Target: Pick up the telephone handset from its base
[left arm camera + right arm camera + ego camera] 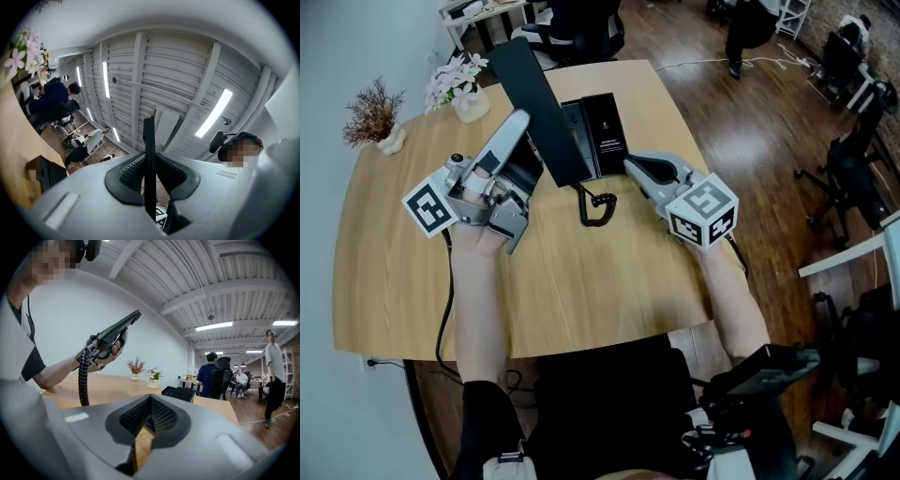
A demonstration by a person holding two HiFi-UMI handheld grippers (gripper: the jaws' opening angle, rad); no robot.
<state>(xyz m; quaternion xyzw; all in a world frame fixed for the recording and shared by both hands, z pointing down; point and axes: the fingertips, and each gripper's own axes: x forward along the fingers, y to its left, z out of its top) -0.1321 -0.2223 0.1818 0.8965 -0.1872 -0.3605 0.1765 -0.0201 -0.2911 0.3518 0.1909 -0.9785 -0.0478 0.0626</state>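
Wooden counter [581, 281], head view: the left hand-held gripper [521, 117] clamps the telephone handset [542, 103] above its base [605, 112], with the handset's long axis slanting up-left. Left gripper view: pads pinch its thin edge. Right gripper view: the right hand-held gripper [149, 414] is closed, empty, and farther off.

We can read no words or numbers anywhere; the white print on the black telephone base [604, 127] is too small to make out.
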